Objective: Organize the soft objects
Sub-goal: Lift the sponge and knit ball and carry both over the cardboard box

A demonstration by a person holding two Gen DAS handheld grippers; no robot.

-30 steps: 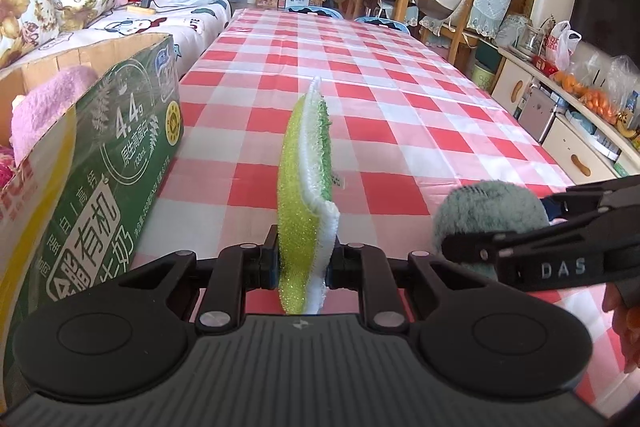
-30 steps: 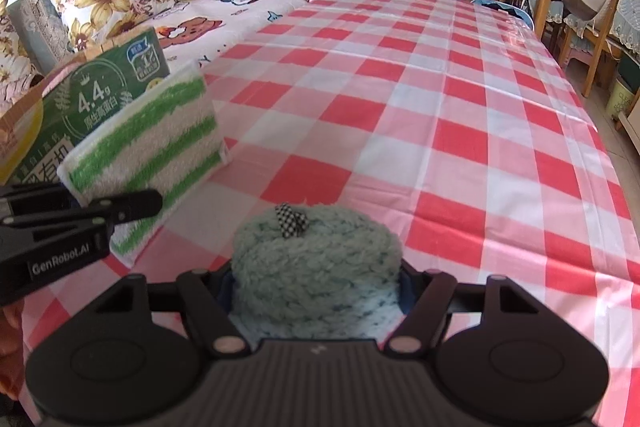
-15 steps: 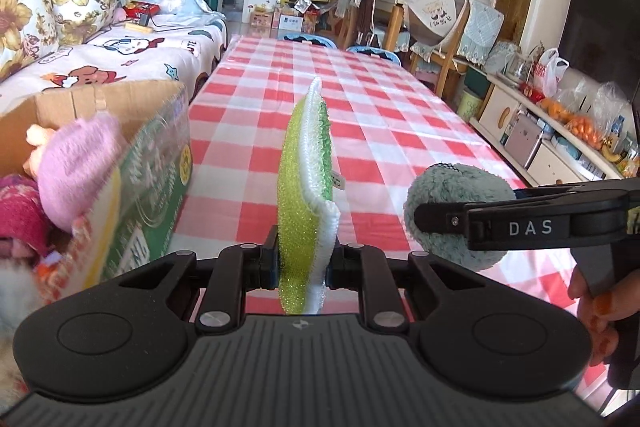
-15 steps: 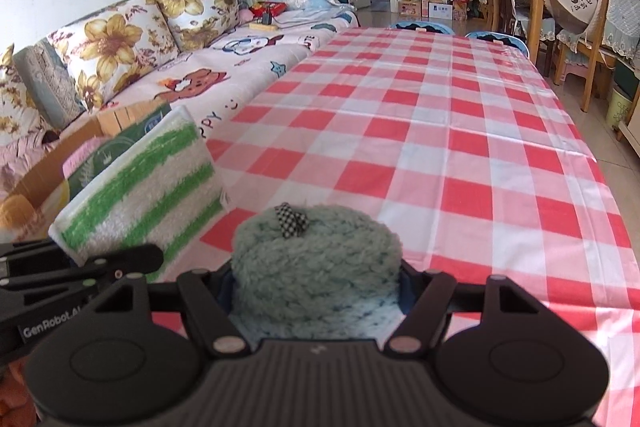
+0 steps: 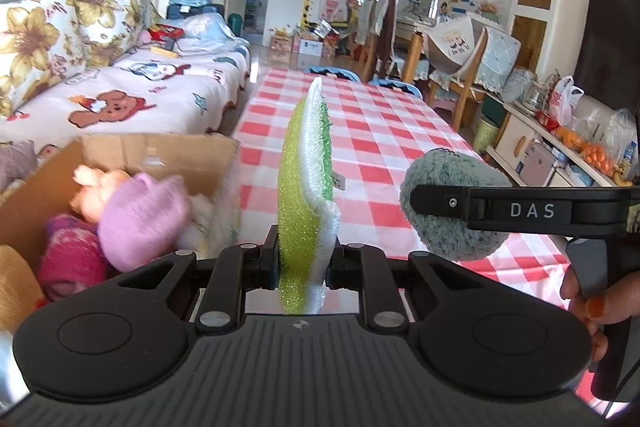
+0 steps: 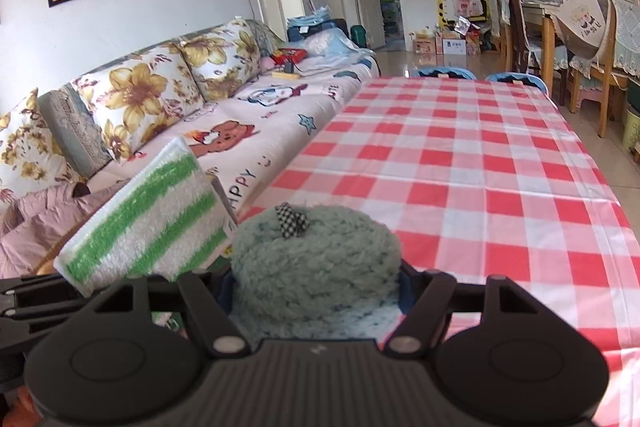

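1. Right now your left gripper (image 5: 303,263) is clamped on the green-and-white sponge cloth (image 5: 308,187), which stands on edge between the fingers with its yellow-green face to the left and its white and green pile to the right.
2. Your right gripper (image 6: 316,291) is closed around the fluffy teal pad (image 6: 316,267); a small checkered tag sits on the pad's top. In the left wrist view the same teal pad shows to the right of the cloth, held above the table's near edge, close beside the cloth but apart from it.
3. Just left of the cloth you have the open cardboard box (image 5: 160,151), its near right corner close to the cloth. Inside it lie a pink knitted hat (image 5: 144,215), a magenta knitted piece (image 5: 70,259) and a peach plush toy (image 5: 96,187); the box interior is blurred, so finer detail is unclear.
4. Ahead of both grippers the red-checked tablecloth (image 6: 460,167) runs long and bare to the far end, where two blue chair backs show at its edge.
5. Along the table's left edge you have a narrow gap, then the sofa (image 6: 240,107) with its cartoon cover and flowered cushions.
6. On the right of the table, the floor runs past wooden chairs (image 5: 460,67) and a low cabinet (image 5: 532,155) carrying bags.
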